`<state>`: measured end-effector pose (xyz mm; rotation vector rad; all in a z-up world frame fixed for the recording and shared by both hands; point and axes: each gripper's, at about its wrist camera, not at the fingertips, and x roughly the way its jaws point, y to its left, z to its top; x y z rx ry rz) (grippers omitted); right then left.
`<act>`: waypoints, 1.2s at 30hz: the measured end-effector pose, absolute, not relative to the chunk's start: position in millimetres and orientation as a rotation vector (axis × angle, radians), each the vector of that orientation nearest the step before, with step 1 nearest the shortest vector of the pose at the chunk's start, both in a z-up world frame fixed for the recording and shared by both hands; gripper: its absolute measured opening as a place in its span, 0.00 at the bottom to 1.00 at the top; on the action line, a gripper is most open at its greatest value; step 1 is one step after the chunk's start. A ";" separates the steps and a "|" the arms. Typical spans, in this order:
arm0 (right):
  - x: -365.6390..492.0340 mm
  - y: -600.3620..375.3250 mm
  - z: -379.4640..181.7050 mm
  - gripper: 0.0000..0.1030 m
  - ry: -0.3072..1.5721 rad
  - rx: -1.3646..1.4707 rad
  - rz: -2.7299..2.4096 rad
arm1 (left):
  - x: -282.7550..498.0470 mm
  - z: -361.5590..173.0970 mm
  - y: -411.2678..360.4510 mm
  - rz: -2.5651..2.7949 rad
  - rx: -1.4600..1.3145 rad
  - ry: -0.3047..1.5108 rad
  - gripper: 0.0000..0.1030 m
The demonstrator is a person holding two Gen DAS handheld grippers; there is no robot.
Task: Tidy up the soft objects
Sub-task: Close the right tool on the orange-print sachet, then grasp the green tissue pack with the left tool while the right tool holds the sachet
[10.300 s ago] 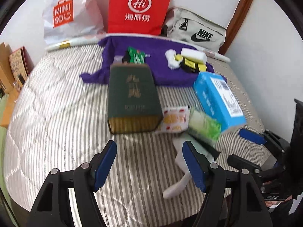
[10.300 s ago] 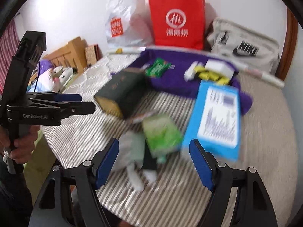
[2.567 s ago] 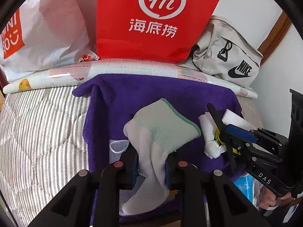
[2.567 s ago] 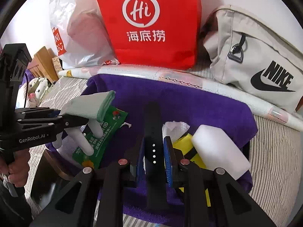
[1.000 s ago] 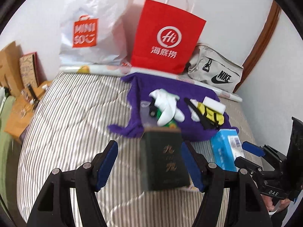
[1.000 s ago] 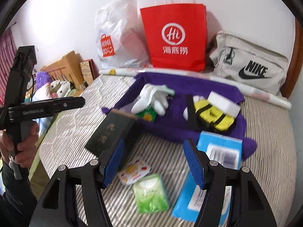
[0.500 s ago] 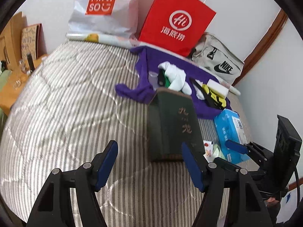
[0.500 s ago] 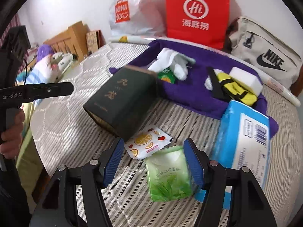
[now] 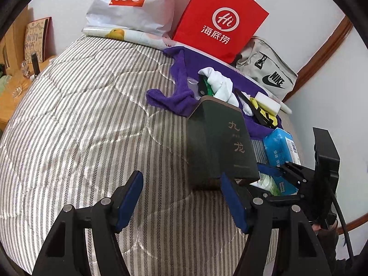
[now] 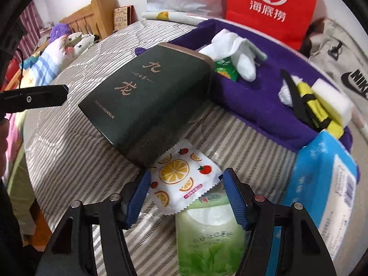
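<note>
My right gripper (image 10: 187, 194) is open, its jaws on either side of a white fruit-print packet (image 10: 181, 179) lying on the striped bed. A green tissue pack (image 10: 210, 239) lies just below the packet and a blue wipes pack (image 10: 326, 184) to the right. A purple towel (image 10: 260, 92) at the back holds a white glove (image 10: 237, 50), a black strap (image 10: 296, 99), a yellow item and a white sponge (image 10: 331, 99). My left gripper (image 9: 181, 197) is open and empty, low over the bed in front of the dark green box (image 9: 220, 142).
The dark green box (image 10: 147, 94) lies beside the packet, overlapping its top edge. A red paper bag (image 9: 218, 20), a white Miniso bag (image 9: 128, 2) and a grey Nike bag (image 9: 266, 71) stand along the wall. The bed's left half (image 9: 80, 115) is bare quilt.
My right gripper has moved down and forward, so its open jaws now flank the fruit-print packet. My left gripper has moved slightly closer to the green box.
</note>
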<state>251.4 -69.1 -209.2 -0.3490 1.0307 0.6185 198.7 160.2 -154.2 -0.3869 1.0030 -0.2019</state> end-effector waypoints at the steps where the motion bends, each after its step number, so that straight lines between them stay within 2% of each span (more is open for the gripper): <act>1: 251.4 -69.9 -209.4 0.46 1.030 -0.346 0.623 | 198.6 -156.0 159.9 -0.205 -0.391 1.010 0.65; 7: 241.9 -72.4 -205.4 0.21 1.032 -0.303 0.677 | 192.4 -160.9 158.2 -0.197 -0.402 1.028 0.65; 10: 236.3 -78.6 -200.5 0.15 1.034 -0.255 0.699 | 187.6 -161.4 155.9 -0.200 -0.405 1.035 0.65; 24: 174.6 -129.3 -175.8 0.04 0.954 -0.133 0.689 | 168.9 -162.7 115.9 -0.239 -0.331 1.070 0.65; 36: 127.8 -209.5 -171.0 0.04 0.898 -0.046 0.606 | 166.0 -158.1 8.3 -0.378 -0.124 1.050 0.65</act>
